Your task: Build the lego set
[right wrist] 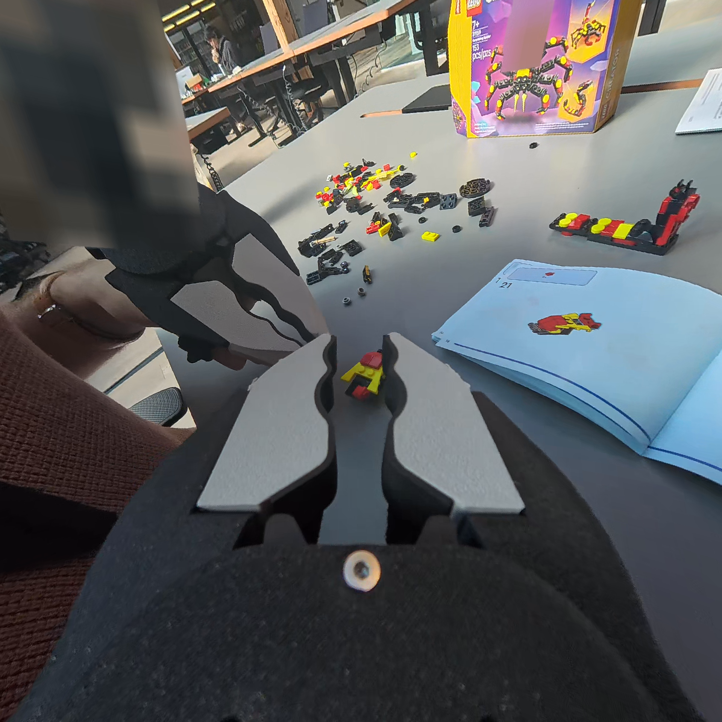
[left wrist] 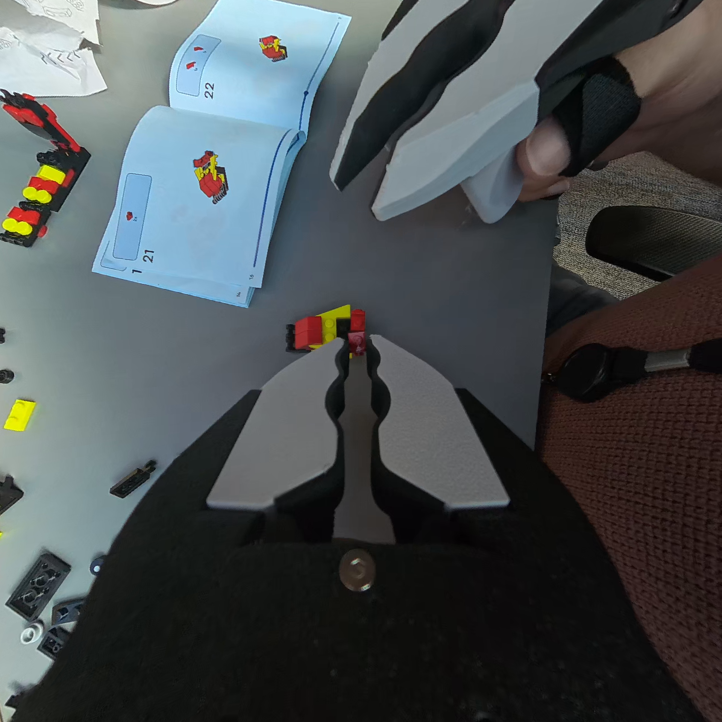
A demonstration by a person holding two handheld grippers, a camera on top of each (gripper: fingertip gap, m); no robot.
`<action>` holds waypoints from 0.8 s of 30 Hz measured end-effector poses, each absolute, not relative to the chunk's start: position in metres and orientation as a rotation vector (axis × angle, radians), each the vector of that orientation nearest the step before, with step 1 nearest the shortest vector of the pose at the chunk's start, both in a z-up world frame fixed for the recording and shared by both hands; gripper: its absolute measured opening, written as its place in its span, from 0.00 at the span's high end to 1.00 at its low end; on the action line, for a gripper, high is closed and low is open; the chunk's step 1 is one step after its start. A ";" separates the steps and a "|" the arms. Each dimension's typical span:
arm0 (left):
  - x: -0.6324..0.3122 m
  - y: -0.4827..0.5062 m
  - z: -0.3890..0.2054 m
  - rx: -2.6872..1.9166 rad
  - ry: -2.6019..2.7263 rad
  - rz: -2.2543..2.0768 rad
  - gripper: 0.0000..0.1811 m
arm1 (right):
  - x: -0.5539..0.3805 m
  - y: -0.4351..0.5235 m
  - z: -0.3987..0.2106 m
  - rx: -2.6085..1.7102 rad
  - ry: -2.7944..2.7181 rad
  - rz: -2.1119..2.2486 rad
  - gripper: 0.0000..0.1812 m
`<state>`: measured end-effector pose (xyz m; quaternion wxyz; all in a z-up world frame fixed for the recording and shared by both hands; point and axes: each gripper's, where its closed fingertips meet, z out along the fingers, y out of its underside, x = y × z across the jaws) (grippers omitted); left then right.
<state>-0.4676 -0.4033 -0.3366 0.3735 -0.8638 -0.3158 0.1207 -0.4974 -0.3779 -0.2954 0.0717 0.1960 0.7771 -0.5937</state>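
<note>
The small red, yellow and black brick assembly [left wrist: 326, 329] sits on the grey desk [left wrist: 429, 281] near its edge, just below the open pale-blue instruction booklet [left wrist: 203, 195]. The left claw [left wrist: 356, 344] is narrowed, pinching a tiny dark-red stud piece [left wrist: 357, 343] against the assembly's near side. The right claw [right wrist: 358, 340] hangs over it with a moderate gap, gripping nothing. A longer red, yellow and black built section [right wrist: 625, 222] lies farther off, beside scattered loose bricks [right wrist: 375, 211] and the purple box [right wrist: 535, 66].
</note>
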 end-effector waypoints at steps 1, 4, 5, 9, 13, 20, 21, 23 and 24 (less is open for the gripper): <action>-0.468 -0.403 -0.337 -2.213 -0.810 0.310 0.96 | -0.498 -0.378 -0.295 0.590 2.332 -1.781 0.88; -0.468 -0.404 -0.337 -2.213 -0.812 0.310 0.96 | -0.499 -0.378 -0.296 0.596 2.321 -1.771 0.88; -0.468 -0.404 -0.337 -2.213 -0.814 0.310 0.96 | -0.499 -0.377 -0.296 0.597 2.322 -1.767 0.88; -0.469 -0.405 -0.338 -2.212 -0.819 0.308 0.96 | -0.500 -0.377 -0.297 0.601 2.327 -1.763 0.88; -0.470 -0.405 -0.339 -2.197 -0.830 0.307 0.96 | -0.504 -0.375 -0.301 0.588 2.440 -1.783 0.87; -0.468 -0.404 -0.344 -2.164 -0.857 0.269 0.96 | -0.522 -0.361 -0.302 -0.277 3.270 -1.935 0.93; -0.467 -0.403 -0.344 -2.161 -0.860 0.269 0.96 | -0.520 -0.362 -0.306 -0.478 3.321 -1.899 0.94; -0.465 -0.403 -0.345 -2.162 -0.864 0.265 0.96 | -0.514 -0.366 -0.318 -0.717 3.352 -1.793 0.96; -0.465 -0.402 -0.345 -2.165 -0.867 0.263 0.96 | -0.508 -0.368 -0.322 -0.813 3.329 -1.762 0.96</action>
